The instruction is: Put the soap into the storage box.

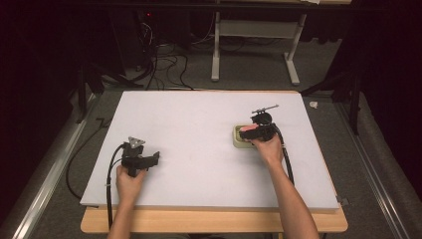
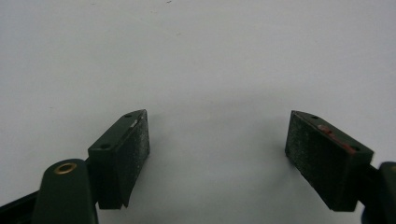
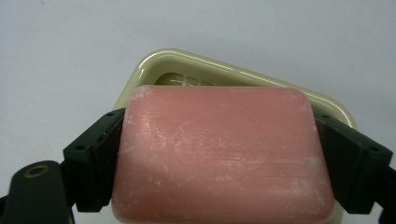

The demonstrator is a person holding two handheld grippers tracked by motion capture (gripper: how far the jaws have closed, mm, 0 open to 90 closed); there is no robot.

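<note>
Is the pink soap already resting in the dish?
Cannot tell. The right tool clamps the soap over the dish; contact underneath is hidden.

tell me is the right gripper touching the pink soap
Touching. In the right gripper view, both pads of the right gripper press against the ends of the soap, above the soap dish.

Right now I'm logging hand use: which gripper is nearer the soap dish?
Right. The right gripper sits over the soap dish, clamping the pink soap bar; the left gripper rests open, far across the table.
</note>
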